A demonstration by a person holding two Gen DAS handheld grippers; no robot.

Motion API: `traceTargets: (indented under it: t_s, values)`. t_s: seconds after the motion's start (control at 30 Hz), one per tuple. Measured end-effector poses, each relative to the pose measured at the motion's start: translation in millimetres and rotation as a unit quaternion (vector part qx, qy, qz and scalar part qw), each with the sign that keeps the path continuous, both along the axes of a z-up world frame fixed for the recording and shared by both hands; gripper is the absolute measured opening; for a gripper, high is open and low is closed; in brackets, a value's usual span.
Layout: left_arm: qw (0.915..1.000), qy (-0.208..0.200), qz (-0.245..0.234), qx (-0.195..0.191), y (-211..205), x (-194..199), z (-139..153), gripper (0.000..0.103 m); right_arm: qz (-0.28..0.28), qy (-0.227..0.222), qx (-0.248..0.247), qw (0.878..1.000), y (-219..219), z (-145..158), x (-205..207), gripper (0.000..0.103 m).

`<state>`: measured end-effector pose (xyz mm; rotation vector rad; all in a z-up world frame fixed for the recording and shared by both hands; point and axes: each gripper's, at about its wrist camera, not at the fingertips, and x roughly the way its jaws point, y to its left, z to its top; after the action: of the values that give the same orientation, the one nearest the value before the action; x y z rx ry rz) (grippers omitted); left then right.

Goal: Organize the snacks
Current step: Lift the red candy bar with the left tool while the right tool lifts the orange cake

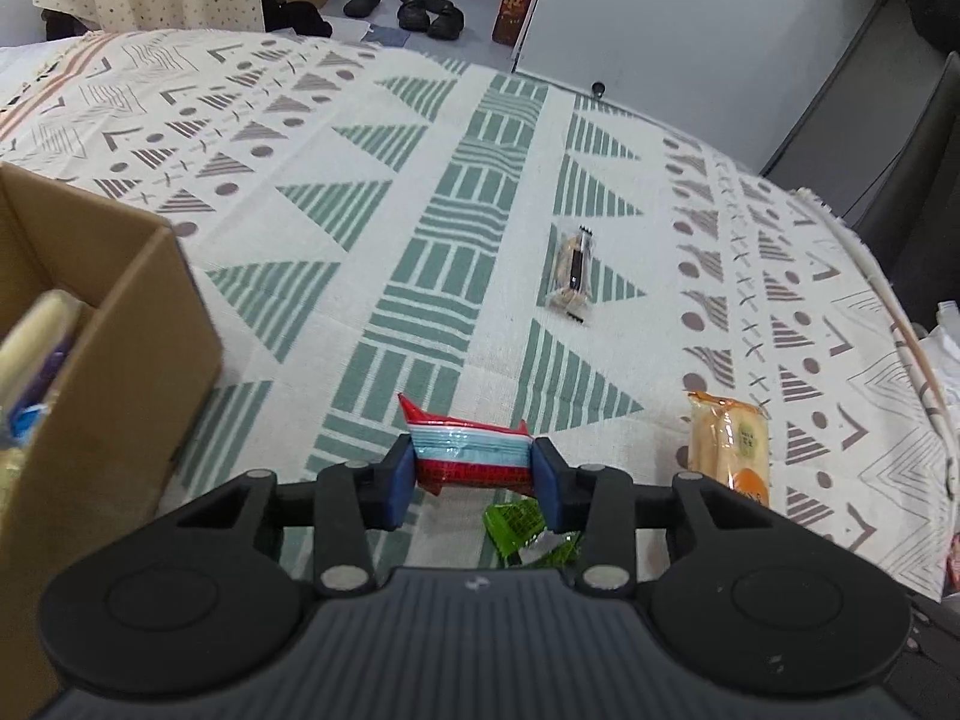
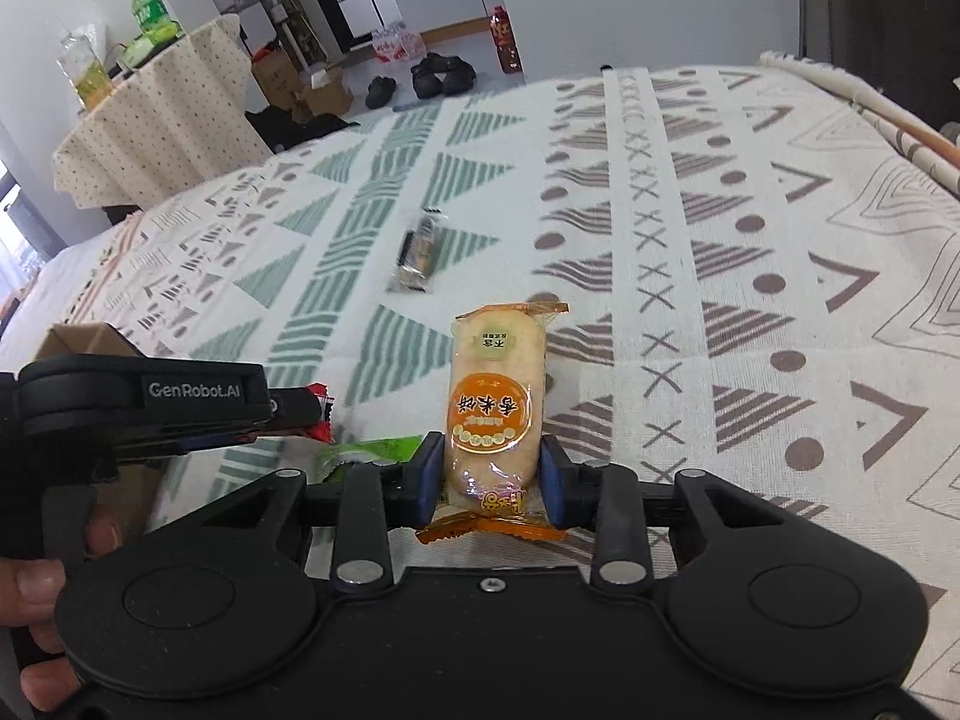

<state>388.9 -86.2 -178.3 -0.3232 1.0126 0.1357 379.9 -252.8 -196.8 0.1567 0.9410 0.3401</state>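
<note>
My left gripper [image 1: 474, 465] is shut on a red and light-blue snack packet [image 1: 471, 450], just above the patterned cloth. It also shows in the right wrist view [image 2: 300, 414], at the left. My right gripper [image 2: 489, 468] is shut on an orange rice-cracker packet [image 2: 495, 396]; that packet shows at the right in the left wrist view [image 1: 729, 447]. A green packet [image 1: 522, 531] lies on the cloth under the left gripper and shows in the right wrist view [image 2: 372, 450]. A clear packet with a dark stripe [image 1: 573, 273] lies farther out on the table [image 2: 417, 255].
An open cardboard box [image 1: 120, 336] stands at the left with snacks inside. The table with its patterned cloth [image 1: 420, 180] ends at the far and right edges. Beyond are shoes [image 1: 429, 12], bottles, a second covered table [image 2: 162, 114] and a dark chair.
</note>
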Motion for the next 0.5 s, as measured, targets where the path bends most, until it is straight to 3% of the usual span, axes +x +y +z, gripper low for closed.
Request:
traceTargets:
  t_s: [0.5]
  values:
    - [0.9989,-0.046,0.006,-0.011,30,-45,64,0.04,0.013,-0.047,0.025,0.999,26,50,-24,0.033]
